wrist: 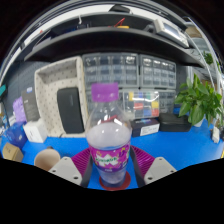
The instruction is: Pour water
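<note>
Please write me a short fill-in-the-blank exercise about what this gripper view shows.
1. The bottle between the gripper fingers has a ____ cap.
2. The table surface is ____.
3. Beyond the fingers to one side stands a green ____.
4. The bottle stands ____, not tipped.

Missing words: purple; blue; plant; upright

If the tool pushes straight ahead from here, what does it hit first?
The water bottle, purple cap and label: it already stands between the tool fingers, so there is hardly any travel before contact. Whether the pads already press on it is unclear. Behind it, across the blue table, stands a cabinet.
</note>
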Demonstrator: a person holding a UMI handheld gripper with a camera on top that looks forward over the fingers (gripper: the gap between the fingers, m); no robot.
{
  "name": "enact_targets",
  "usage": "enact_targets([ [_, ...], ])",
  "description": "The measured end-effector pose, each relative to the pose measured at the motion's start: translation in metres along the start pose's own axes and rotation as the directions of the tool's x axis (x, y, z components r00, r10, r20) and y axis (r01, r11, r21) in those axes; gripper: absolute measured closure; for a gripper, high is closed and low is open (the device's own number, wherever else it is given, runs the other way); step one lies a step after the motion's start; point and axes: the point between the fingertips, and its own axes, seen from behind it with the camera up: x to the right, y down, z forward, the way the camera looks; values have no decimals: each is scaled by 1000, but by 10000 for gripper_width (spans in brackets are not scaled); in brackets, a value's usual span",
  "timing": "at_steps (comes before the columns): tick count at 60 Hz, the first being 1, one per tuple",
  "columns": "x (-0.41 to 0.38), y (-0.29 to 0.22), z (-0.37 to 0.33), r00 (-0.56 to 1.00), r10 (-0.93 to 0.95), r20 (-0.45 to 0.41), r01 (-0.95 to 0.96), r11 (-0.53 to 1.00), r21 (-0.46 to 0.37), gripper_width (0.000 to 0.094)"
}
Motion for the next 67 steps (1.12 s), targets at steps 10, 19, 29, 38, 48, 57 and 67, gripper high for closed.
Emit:
enact_targets([
  [10,-2,34,-21,999,-35,-16,34,997,-69,238],
  [19,-10,55,-71,999,-33,-31,28,992,-126,237],
  [29,-29,36,-131,996,-84,-25,80,986,-143,228],
  [38,-54,8,-171,999,-45,-6,44,993,-107,228],
  [48,-71,-9,-206,1000,-24,10,25,996,-86,228],
  [57,-81,-10,-228,999,-43,14,44,993,-108,232],
  [67,-92,-8,-240,999,-41,30,45,992,-115,233],
])
